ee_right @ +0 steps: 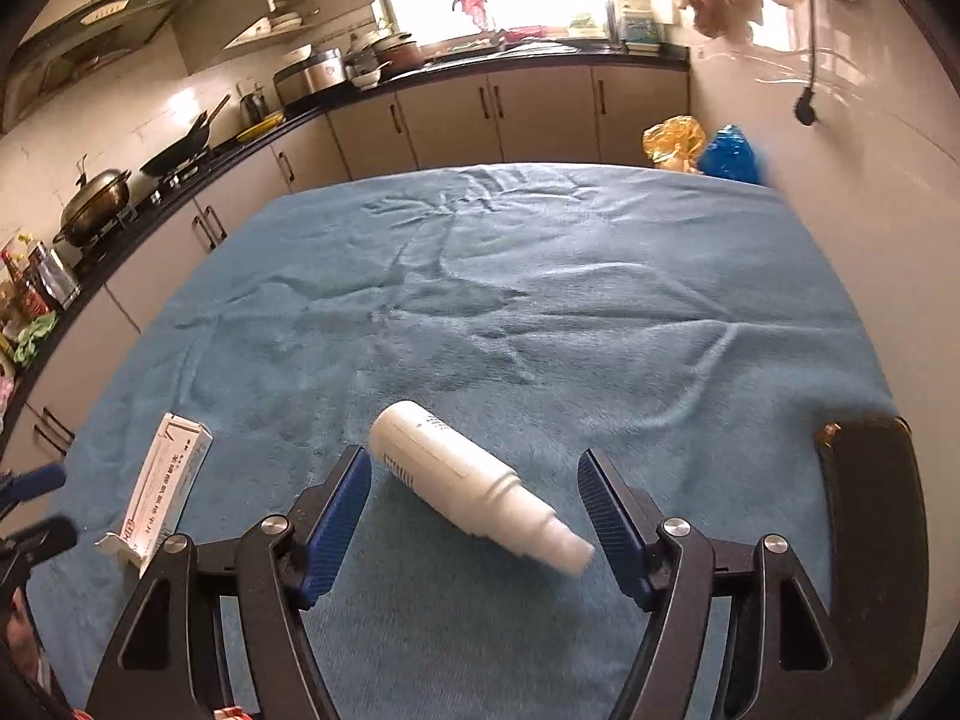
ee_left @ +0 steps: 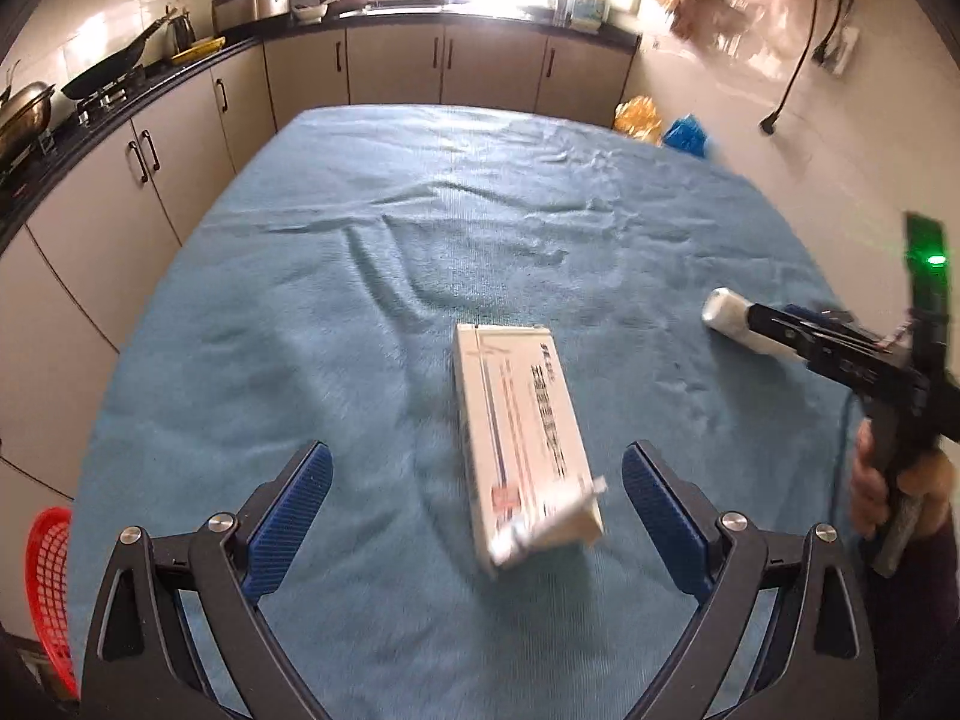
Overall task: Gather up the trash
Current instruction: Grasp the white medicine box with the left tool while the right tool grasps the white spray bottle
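Note:
A white cardboard box [ee_left: 525, 444] with an opened flap lies on the blue towel [ee_left: 420, 240], between my left gripper's [ee_left: 477, 504] open blue fingers and just ahead of them. It also shows in the right wrist view [ee_right: 162, 489] at the left. A white plastic bottle [ee_right: 474, 489] lies on its side between my right gripper's [ee_right: 474, 516] open fingers, its neck toward me. In the left wrist view the bottle [ee_left: 729, 315] sits at the right gripper's [ee_left: 774, 327] tips.
A red mesh basket [ee_left: 51, 588] stands at the table's near left. A dark chair back [ee_right: 876, 540] is at the near right. Yellow and blue bags [ee_right: 702, 147] sit beyond the far right corner. Kitchen counters with pans [ee_right: 138, 180] run along the left and back.

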`<state>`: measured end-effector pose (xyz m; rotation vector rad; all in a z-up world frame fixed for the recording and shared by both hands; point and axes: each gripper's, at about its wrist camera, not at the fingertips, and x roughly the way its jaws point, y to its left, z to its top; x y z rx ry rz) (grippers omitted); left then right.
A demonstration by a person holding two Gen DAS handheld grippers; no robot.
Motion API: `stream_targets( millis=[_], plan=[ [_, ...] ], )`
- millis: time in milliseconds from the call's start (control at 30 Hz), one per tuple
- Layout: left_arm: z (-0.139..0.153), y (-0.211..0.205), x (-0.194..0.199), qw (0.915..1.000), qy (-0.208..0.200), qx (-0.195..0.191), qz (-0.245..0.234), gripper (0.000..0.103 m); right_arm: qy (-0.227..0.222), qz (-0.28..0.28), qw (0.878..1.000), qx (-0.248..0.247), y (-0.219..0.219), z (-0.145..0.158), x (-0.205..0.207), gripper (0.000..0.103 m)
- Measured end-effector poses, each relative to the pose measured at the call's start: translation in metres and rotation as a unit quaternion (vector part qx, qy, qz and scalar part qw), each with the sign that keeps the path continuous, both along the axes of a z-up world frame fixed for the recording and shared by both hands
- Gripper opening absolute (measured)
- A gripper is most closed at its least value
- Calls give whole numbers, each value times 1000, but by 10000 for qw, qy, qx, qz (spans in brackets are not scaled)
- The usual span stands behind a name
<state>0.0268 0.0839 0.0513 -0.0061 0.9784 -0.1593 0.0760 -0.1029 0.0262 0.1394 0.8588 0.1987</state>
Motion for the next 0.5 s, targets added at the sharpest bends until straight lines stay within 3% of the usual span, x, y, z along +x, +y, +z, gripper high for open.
stream_targets(
  millis=[200, 267, 367, 400, 500],
  plan=[
    [-31, -26, 29, 9983, 213, 531, -116, 97, 133, 358, 9988, -297, 19, -7, 10, 74],
    [-39, -32, 32, 9972, 317, 667, -148, 96, 161, 442, 9982, -366, 23, -10, 8, 57],
    [-39, -32, 26, 9976, 382, 529, -243, 68, 400, 480, 9975, -343, 26, -16, 8, 34],
    [-36, -31, 24, 9973, 375, 584, -241, 51, 485, 469, 9974, -255, 25, -17, 7, 33],
    [-32, -23, 15, 9974, 494, 475, -243, 51, 683, 420, 9968, 43, 18, -16, -1, 33]
  ],
)
